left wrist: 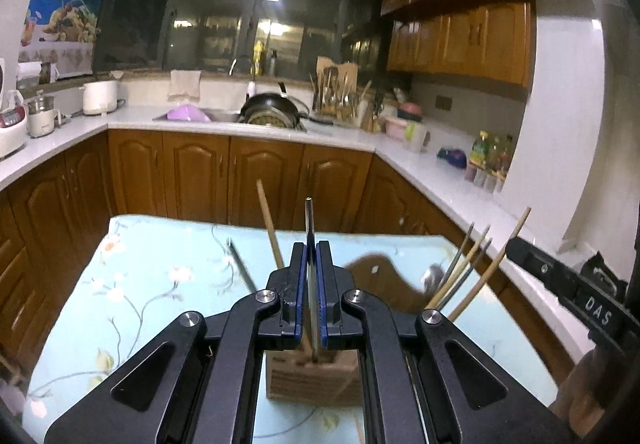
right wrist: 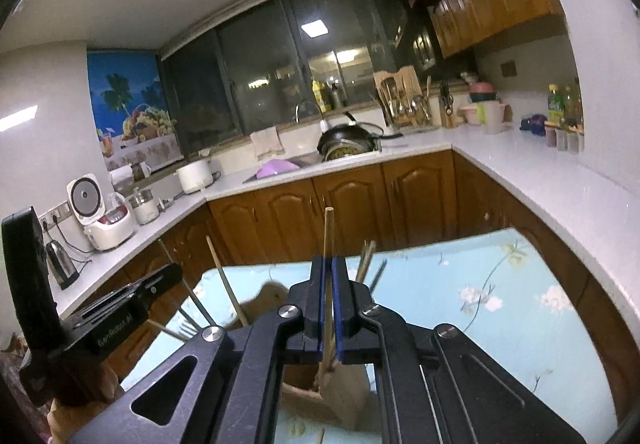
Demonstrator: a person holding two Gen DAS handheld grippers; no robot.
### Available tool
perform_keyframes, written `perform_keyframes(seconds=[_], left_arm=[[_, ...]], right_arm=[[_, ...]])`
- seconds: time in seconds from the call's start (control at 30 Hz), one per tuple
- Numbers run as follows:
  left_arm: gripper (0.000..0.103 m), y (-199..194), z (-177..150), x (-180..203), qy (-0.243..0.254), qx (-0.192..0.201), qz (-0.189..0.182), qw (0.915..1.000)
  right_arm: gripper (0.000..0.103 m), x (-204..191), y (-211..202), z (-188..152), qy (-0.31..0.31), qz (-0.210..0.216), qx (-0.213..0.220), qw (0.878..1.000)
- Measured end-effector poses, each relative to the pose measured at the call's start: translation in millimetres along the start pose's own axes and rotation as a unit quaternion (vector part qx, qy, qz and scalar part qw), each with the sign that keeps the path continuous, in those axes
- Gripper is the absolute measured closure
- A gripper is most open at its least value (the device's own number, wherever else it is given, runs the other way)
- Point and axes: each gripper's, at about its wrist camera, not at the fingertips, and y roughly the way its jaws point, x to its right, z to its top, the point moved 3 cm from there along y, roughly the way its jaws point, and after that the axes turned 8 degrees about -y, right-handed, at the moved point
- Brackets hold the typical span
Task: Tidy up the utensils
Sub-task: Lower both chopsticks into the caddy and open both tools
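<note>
1. Right then, your left tongs (left wrist: 311,272) were clamped on a flat metal utensil handle (left wrist: 309,228), standing upright over a wooden holder (left wrist: 312,376) on the floral-clothed surface (left wrist: 160,284).
2. Your right tongs (right wrist: 328,284) were pinched shut on a wooden chopstick (right wrist: 329,232), its lower end in a second wooden holder (right wrist: 340,392).
3. More chopsticks (left wrist: 476,276) stood in that holder; a fork (right wrist: 188,328) lay on the cloth.
</note>
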Motion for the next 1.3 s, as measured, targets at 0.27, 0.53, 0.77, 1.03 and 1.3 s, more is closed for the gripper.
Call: perform_keyframes(seconds=[0.27,0.53,0.77,1.03,1.3], left_arm=[[0.099,1.5,-4.9,-4.2,0.003,-0.015,0.001,0.9999],[0.092,-4.5,-2.8,-3.3,-0.001,-0.024,-0.002,0.9997],[0.054,-27.0,1.9,0.3,-0.003,-0.003,-0.007,1.0000],[0.025,-70.0,-15.7,-14.2,-0.022,0.018,0.009,0.9996],[0.021,-98.8,-54.6,-38.0,-0.041,-0.003,0.022,0.9989]], right_arm=[[0.103,5.8,7.4,-13.1,0.008,-0.001,-0.024,1.000],[0.103,4.8,6.8,-14.0,0.009,0.000,-0.025,1.000],[0.094,1.4,-1.5,-22.5,0.019,0.012,-0.024,0.999],[0.057,-3.7,-23.6,-38.7,0.029,0.021,-0.023,0.999],[0.037,-9.4,-50.8,-64.3,0.033,0.032,-0.023,0.999]])
